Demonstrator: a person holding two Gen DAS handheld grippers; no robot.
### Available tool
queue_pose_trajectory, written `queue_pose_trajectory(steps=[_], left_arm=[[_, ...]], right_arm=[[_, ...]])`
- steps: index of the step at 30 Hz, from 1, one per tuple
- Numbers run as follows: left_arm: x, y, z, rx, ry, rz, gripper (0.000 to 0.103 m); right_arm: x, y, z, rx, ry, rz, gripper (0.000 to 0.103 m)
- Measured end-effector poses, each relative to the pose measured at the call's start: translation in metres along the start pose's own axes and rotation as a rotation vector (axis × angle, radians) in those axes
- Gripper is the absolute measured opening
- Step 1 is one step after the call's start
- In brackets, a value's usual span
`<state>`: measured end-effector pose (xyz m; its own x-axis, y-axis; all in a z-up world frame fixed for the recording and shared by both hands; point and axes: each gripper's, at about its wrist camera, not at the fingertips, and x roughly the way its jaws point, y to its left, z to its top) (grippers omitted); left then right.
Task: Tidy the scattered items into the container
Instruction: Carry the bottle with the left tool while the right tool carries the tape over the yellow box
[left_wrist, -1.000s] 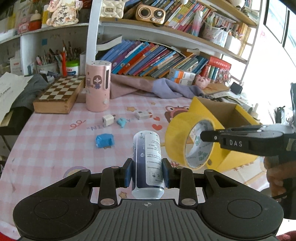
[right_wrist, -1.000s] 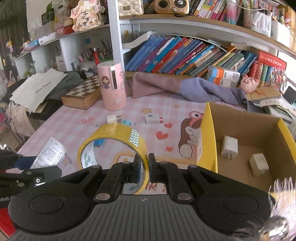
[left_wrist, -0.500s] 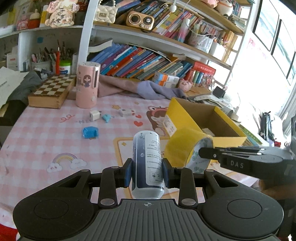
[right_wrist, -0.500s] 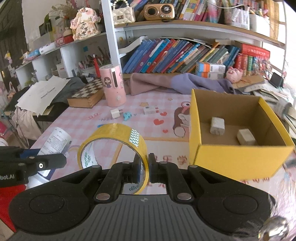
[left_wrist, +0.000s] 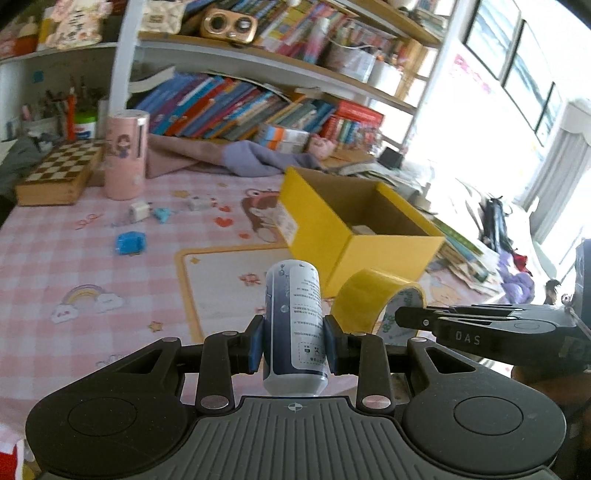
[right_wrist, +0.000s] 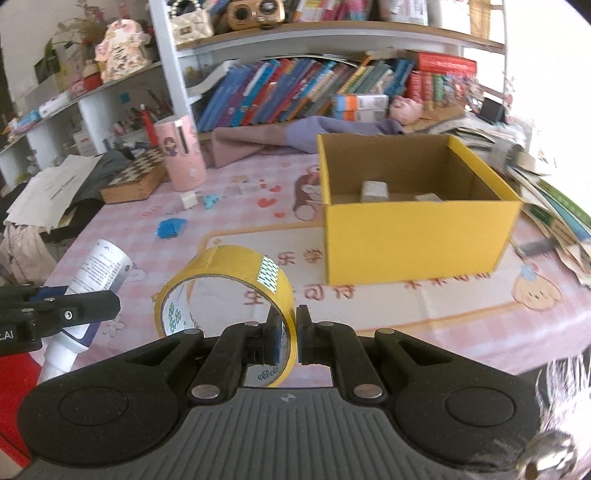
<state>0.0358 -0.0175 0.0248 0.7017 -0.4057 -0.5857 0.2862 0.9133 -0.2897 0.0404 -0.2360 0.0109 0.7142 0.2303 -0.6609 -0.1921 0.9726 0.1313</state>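
My left gripper (left_wrist: 293, 341) is shut on a blue and white bottle (left_wrist: 293, 325), held above the pink table. It also shows in the right wrist view (right_wrist: 88, 288). My right gripper (right_wrist: 287, 334) is shut on the wall of a yellow tape roll (right_wrist: 221, 284), also seen in the left wrist view (left_wrist: 373, 301). The open yellow box (right_wrist: 417, 240) stands ahead of the right gripper and holds two small white blocks (right_wrist: 375, 190). In the left wrist view the box (left_wrist: 354, 236) is ahead to the right.
On the table lie a blue item (left_wrist: 130, 243), a white plug (left_wrist: 138, 211), a small blue piece (left_wrist: 162, 214) and a white block (left_wrist: 197, 203). A pink cylinder (left_wrist: 125, 155) and a chessboard box (left_wrist: 61, 173) stand behind. Bookshelves and cloth line the back; books (right_wrist: 554, 218) lie right.
Both grippers have drawn back from the table and risen with their loads. The yellow box now looks farther off and more to the right gripper's front.
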Motion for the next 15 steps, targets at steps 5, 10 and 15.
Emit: queue_pose_trajectory(steps=[5,10,15], left_arm=[[0.01,-0.013,-0.002,0.019,0.026,-0.047,0.031],[0.017,-0.028,-0.002,0.043,0.036,-0.085,0.031],[0.026,-0.041,-0.001,0.059,0.05,-0.113,0.031]], right_arm=[[-0.013,-0.01,-0.007,0.017,-0.001,-0.036,0.008],[-0.024,-0.023,-0.014,0.046,0.0,-0.071,0.008],[-0.031,-0.038,-0.018,0.064,-0.001,-0.098,0.008]])
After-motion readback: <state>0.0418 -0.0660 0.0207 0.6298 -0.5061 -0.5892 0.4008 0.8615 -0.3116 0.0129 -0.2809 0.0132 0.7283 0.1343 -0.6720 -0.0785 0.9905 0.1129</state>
